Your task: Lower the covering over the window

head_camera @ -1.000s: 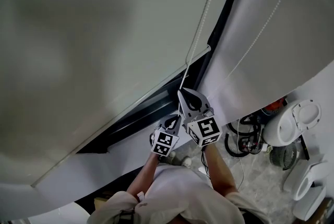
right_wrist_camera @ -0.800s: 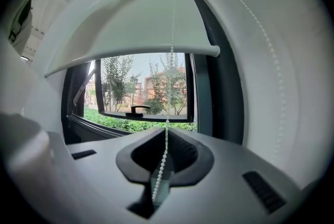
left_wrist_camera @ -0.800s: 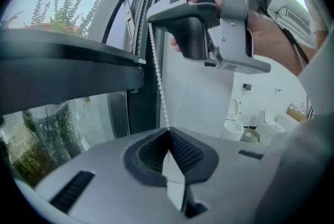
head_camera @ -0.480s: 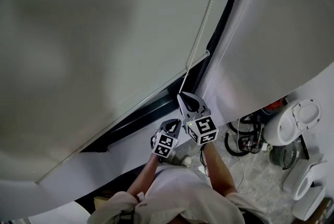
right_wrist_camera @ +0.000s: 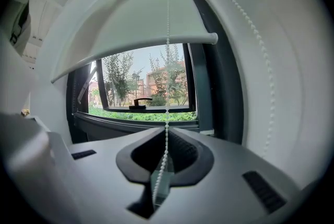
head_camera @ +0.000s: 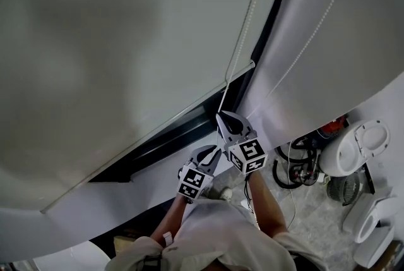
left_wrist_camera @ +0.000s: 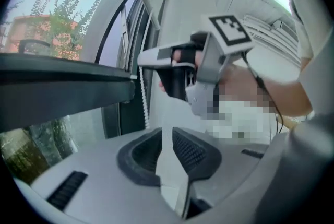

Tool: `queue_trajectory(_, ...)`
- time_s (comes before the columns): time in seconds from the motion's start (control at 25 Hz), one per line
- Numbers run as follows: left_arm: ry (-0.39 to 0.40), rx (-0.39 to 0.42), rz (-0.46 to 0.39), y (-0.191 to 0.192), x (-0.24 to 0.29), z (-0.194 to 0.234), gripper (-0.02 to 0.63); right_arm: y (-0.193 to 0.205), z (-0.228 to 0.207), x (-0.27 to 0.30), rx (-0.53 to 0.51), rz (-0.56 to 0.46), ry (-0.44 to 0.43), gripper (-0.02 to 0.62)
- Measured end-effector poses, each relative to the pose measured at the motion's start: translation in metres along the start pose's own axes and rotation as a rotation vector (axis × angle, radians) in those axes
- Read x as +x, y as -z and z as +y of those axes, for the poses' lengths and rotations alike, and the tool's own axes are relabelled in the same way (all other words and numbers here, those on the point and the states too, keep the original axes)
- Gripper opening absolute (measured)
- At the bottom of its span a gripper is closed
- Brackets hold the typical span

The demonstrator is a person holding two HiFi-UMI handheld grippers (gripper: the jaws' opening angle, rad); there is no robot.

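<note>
Since the earlier frame the left gripper had slid toward 7 o'clock in the head view. Its jaws had just been opening and stood a slit apart, with nothing between them. The right gripper was clamped on the chain, which ran up toward 12 o'clock. The blind hung partway down, its bottom bar above the uncovered window.

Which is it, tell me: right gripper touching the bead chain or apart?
Touching. Right gripper view: bead chain pinched between right gripper's fingers.
</note>
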State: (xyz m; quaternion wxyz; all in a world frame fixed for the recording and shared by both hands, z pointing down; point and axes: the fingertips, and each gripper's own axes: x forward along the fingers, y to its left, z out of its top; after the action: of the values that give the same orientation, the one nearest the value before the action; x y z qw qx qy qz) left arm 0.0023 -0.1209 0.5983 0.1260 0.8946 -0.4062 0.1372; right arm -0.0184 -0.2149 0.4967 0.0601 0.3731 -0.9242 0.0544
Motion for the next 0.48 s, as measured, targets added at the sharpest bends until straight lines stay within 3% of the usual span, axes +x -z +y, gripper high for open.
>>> queue_trajectory(0.08, 0.001, 0.011, -0.037, -0.023, -0.013, -0.003, 0.074, 0.000, 0.000, -0.001, 0.002, -0.002, -0.005, 0.009)
queue_trajectory(0.48, -0.058, 0.115, -0.253, -0.149, -0.053, 0.009, 0.074, 0.001, 0.003, -0.009, 0.011, -0.011, -0.021, 0.009)
